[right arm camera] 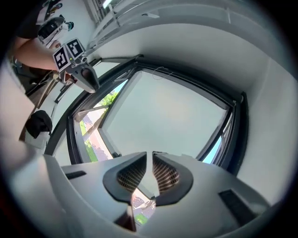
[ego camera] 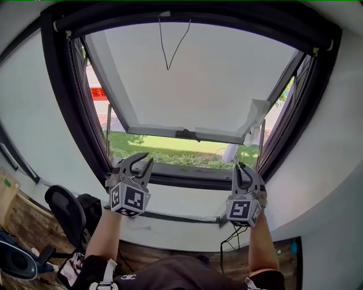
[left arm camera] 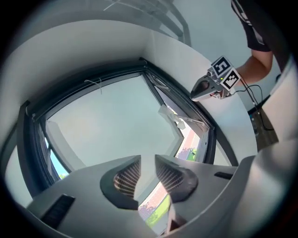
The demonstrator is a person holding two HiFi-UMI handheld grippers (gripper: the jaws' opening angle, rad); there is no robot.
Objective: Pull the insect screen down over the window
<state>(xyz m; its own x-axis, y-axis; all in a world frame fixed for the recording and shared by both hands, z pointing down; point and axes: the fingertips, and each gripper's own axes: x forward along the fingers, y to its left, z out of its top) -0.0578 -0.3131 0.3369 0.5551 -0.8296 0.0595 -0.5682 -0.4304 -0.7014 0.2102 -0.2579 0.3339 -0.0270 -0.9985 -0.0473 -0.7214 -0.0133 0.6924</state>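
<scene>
Two bare forearms [ego camera: 108,238] rise from below, each carrying a gripper raised in front of the window's lower frame [ego camera: 187,177]. The left gripper [ego camera: 146,160] has its jaws a little apart and empty. The right gripper [ego camera: 241,167] has its jaws nearly together, with a thin slit between them, also empty. Beyond, the sash [ego camera: 187,135] tilts open outward. Farthest, well apart from both grippers, the insect screen [ego camera: 193,17] sits rolled up along the frame's top, a thin cord [ego camera: 168,56] hanging from its middle.

i can't read any text here. a red sign [ego camera: 98,93] outside the window [ego camera: 57,73] has pale characters too small to make out. the cubes on the left gripper [ego camera: 148,158] and right gripper [ego camera: 242,167] bear only black-and-white square patterns.
</scene>
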